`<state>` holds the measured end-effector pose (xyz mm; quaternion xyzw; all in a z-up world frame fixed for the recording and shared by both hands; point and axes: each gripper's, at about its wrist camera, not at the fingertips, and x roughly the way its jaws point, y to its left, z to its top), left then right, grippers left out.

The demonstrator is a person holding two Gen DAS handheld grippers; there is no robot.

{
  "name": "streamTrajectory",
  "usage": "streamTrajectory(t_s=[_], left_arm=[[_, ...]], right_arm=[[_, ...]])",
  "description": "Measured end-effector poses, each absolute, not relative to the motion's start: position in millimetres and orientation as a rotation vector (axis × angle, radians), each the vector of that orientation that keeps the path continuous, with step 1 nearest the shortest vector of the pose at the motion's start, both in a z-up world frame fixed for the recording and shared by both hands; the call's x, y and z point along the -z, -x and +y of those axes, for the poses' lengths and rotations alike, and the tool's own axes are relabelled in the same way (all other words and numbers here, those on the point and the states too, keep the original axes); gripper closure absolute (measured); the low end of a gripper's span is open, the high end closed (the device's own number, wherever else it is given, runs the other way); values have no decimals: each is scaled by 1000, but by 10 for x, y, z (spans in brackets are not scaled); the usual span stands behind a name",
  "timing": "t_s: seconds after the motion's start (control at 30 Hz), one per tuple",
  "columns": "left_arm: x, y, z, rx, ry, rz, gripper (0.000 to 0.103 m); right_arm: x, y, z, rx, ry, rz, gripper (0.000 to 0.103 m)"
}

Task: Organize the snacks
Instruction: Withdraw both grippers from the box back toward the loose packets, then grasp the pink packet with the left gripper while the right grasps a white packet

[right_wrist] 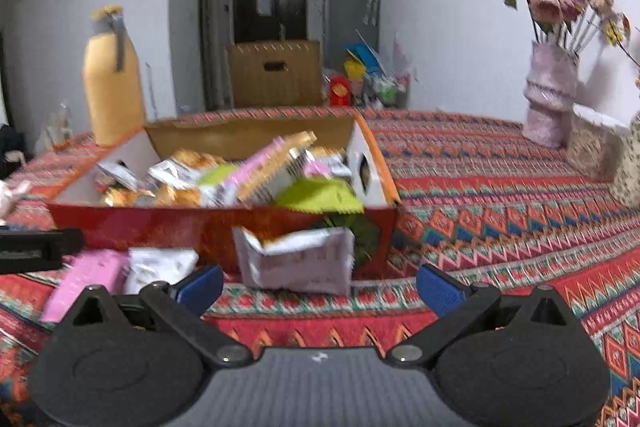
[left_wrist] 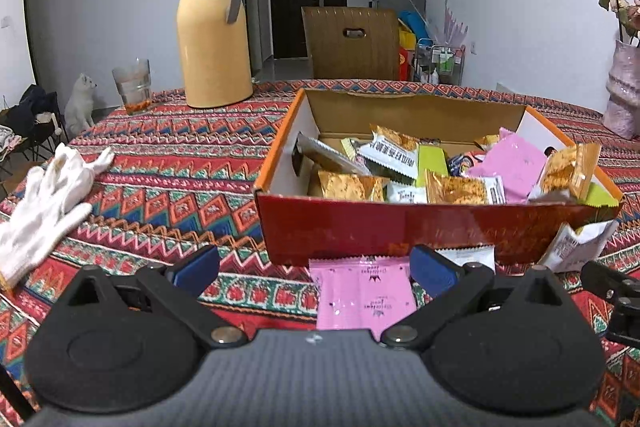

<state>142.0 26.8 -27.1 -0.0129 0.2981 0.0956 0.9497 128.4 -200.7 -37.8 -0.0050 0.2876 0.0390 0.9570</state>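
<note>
Patterned tablecloth point(left_wrist: 168, 187); pink packet point(left_wrist: 362, 293), script unreadable.

Red open-topped box point(left_wrist: 400, 227) heaped with snack packets; pink packet point(left_wrist: 362, 293) and white packet point(right_wrist: 296, 261) flat just before it.

Both wrist views low, facing snack box point(left_wrist: 400, 227).

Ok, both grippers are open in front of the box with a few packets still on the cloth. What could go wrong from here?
1. The pink packet lies flat on the tablecloth; the left gripper may pinch cloth or slide off it.
2. The box is already heaped, and a green packet droops over its front wall, so added snacks may spill out.
3. The white packet leans against the box; the right gripper could shove the box instead.
</note>
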Motion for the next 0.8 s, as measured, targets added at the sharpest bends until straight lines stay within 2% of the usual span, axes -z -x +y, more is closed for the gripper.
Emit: streamTrajectory(t_s=[0.8], left_arm=[[456,-1505,434,-158,125,671,0]], right_arm=[[564,-1762,-1844,-89,-18,629,1]])
